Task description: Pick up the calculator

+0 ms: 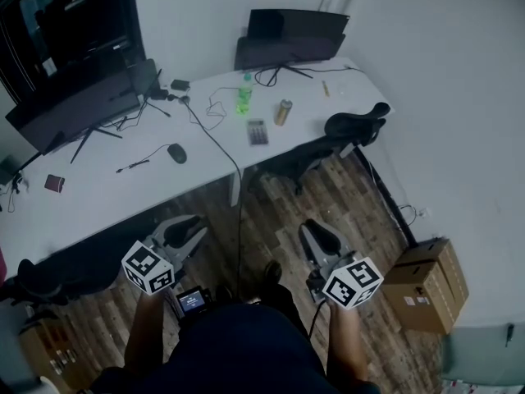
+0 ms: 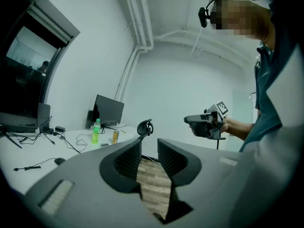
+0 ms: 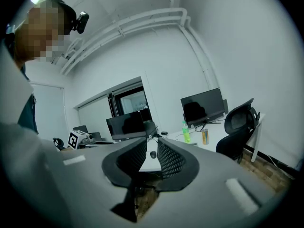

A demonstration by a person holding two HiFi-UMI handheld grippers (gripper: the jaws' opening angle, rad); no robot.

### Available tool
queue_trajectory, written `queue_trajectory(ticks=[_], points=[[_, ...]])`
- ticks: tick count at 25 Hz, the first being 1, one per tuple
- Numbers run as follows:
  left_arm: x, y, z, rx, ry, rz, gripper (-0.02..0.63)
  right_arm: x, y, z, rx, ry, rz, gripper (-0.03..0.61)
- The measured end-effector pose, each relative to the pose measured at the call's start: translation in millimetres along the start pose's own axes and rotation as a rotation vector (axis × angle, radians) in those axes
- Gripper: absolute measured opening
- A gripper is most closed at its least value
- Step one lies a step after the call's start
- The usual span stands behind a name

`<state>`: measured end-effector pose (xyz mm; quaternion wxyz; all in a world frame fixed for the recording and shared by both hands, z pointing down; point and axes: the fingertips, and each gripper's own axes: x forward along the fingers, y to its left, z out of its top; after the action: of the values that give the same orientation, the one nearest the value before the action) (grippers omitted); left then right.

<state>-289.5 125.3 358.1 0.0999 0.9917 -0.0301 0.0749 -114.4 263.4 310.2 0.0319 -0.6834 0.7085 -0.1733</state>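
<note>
Calculator [image 1: 257, 131], location: it lay flat on the white desk [image 1: 107, 195], near the front edge, just beside the can [image 1: 282, 112] and near the green bottle [image 1: 244, 99]. It was well apart from both your grippers.
Calculator, look: a small grey rectangular slab with a darker key grid on its face; anything finer was too small to read.
Handling (judged): probably light and rigid, with a smooth plastic shell that could slip. Lying flat, it offered little edge to bite.
Where to grip (judged): across the two long sides near the middle, coming down from above and keeping clear of the can.
Left gripper [image 1: 184, 230]: your jaws stood a moderate gap apart, with only wood floor [image 1: 271, 220] showing between them.
Right gripper [image 1: 320, 238]: jaws parted by a narrower gap, nothing held.
Stage (judged): approach not yet begun — you stood back from the desk, and a black chair [image 1: 354, 125] sat at the desk edge just right of the calculator.
</note>
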Motion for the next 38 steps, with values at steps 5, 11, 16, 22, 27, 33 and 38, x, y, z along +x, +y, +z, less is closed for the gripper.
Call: queue_trajectory(ticks=[5, 11, 16, 22, 27, 33, 38], points=[[11, 12, 5, 0.003, 0.006, 0.044, 0.106, 17, -19, 6, 0.009, -0.003, 0.038, 0.052], [32, 30, 12, 0.000, 0.009, 0.115, 0.106, 48, -47, 21, 0.012, -0.001, 0.109, 0.053], [58, 36, 18, -0.010, 0.004, 0.175, 0.106, 64, -82, 36, 0.012, 0.015, 0.164, 0.052], [100, 53, 35, 0.000, -0.003, 0.240, 0.106, 88, -129, 61, 0.011, 0.024, 0.221, 0.053], [118, 55, 31, -0.018, 0.001, 0.304, 0.106, 101, -156, 58, 0.017, 0.064, 0.275, 0.054], [138, 52, 32, -0.027, 0.007, 0.368, 0.106, 116, -180, 66, 0.019, 0.078, 0.347, 0.053], [158, 50, 37, -0.024, 0.018, 0.395, 0.106, 122, -201, 68, 0.033, 0.083, 0.384, 0.053]])
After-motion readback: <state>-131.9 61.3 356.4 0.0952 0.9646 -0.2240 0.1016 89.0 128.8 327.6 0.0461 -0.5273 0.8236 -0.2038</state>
